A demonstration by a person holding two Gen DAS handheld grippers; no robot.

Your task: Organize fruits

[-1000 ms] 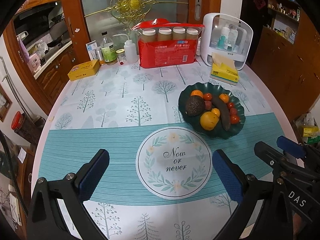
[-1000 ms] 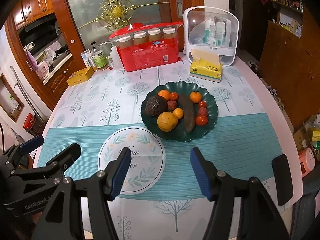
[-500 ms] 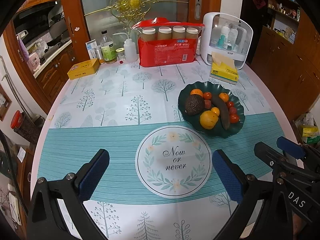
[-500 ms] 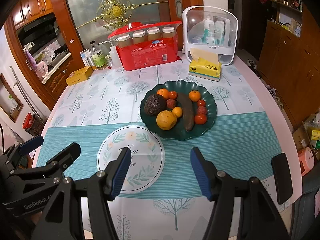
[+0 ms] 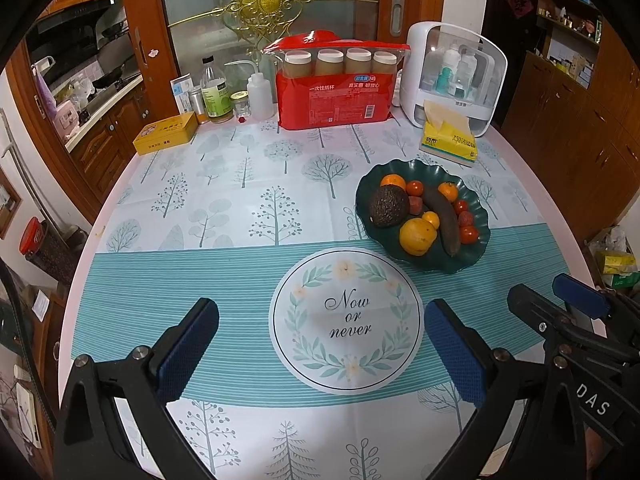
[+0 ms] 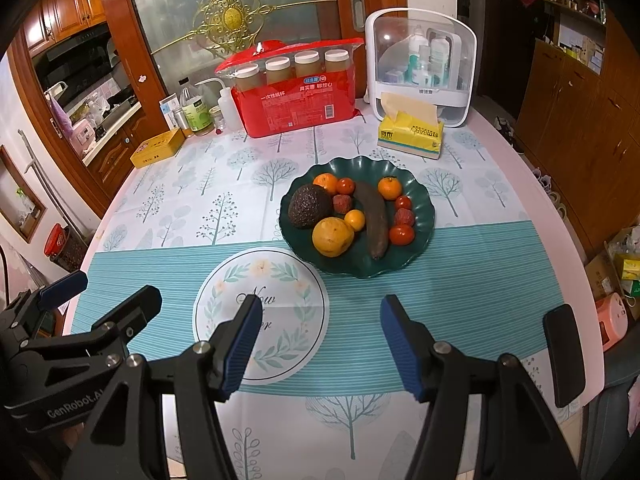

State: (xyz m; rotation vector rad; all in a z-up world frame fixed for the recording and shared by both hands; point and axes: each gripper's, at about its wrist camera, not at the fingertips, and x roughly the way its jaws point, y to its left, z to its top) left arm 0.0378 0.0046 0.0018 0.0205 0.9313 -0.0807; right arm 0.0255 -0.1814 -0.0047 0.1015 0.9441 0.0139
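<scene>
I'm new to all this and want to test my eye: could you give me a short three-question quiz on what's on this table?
1. True or false: the dark green scalloped plate holds all the fruit, and the round white "Now or never" mat is bare.
2. Multiple choice: which lies nearest the big yellow-orange citrus? A) the dark bumpy avocado B) the yellow tissue pack C) the yellow tin box
3. Fill in: the right gripper and the left gripper both have jaws that are ____, holding nothing.

Key: 1 true; 2 A; 3 open.
</scene>
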